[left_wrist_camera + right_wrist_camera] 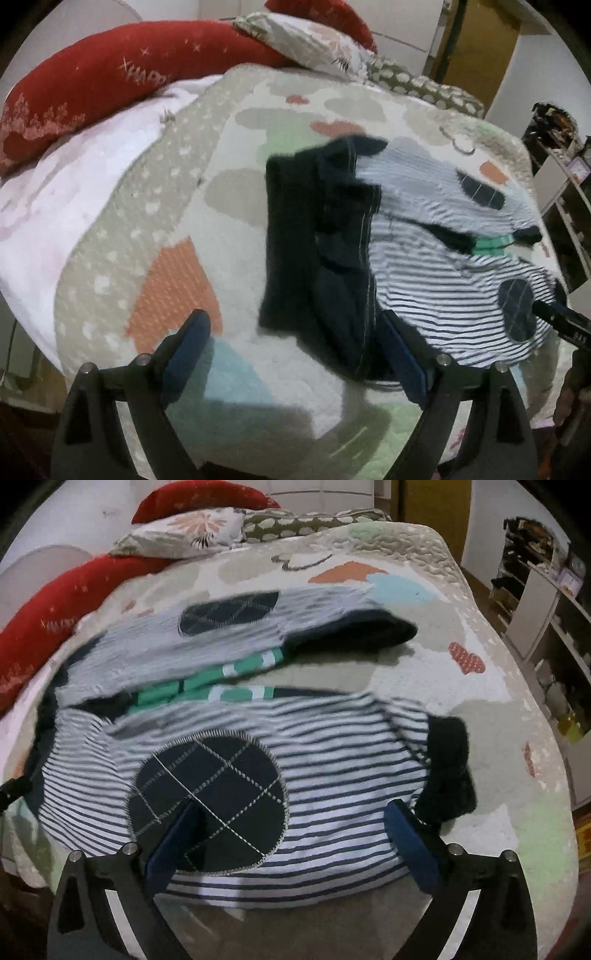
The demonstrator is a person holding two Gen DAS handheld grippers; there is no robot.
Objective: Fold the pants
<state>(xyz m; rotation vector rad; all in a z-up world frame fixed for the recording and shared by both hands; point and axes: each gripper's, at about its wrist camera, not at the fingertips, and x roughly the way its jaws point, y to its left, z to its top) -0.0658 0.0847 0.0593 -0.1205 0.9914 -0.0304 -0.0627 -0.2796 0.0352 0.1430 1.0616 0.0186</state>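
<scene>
Small striped pants (436, 266) with navy oval knee patches, a navy waistband and green trim lie spread on the quilted bed (229, 236). In the right wrist view the pants (332, 746) fill the middle, both legs side by side, navy cuffs at the right. My left gripper (295, 339) is open, low over the waistband end; its right finger (402, 358) lies against the navy fabric. My right gripper (291, 827) is open, just above the near leg and its round knee patch (207, 801). The tip of the right gripper (557, 317) shows at the right edge of the left wrist view.
A long red pillow (110, 74) and a patterned pillow (314, 40) lie at the bed's head. A white sheet (55, 206) lies at the left. Shelves with clutter (546, 627) stand beside the bed's right side. The bed edge (535, 738) drops off to the right.
</scene>
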